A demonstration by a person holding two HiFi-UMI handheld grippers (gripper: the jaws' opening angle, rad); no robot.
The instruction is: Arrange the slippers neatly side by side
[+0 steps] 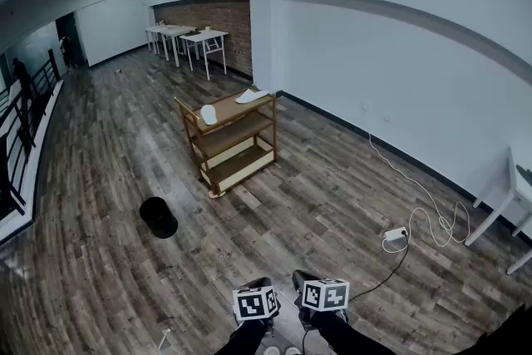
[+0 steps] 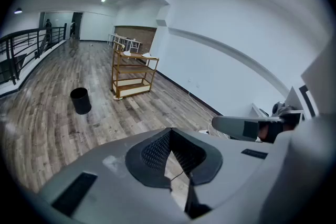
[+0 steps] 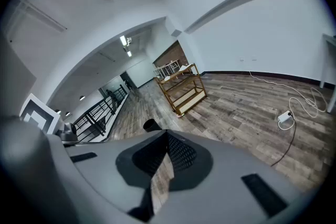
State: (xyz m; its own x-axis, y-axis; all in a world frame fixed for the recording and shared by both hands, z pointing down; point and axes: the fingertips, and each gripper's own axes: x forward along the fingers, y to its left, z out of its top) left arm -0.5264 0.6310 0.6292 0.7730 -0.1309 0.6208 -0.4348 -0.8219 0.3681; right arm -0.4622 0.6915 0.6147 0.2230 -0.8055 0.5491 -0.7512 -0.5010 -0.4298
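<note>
Right up close, the left gripper (image 1: 259, 288) and the right gripper (image 1: 319, 285) sit side by side, angled down at the floor. Both have their jaws pressed together with nothing between them. They're well short of the wooden rack (image 1: 237, 155), across a stretch of grey-brown plank floor (image 1: 108, 278). Over on the rack's top shelf are the two white slippers. One slipper (image 1: 209, 114) lies at the left end and the other slipper (image 1: 251, 96) at the far right corner, clearly apart. A black bin (image 1: 158, 217) stands left of the rack and nearer us, its inside too dark to read. Right of the rack, a power strip (image 1: 396, 234) lies on the floor by the white wall (image 1: 399, 71). Beyond the rack stand white tables (image 1: 204, 37).
</note>
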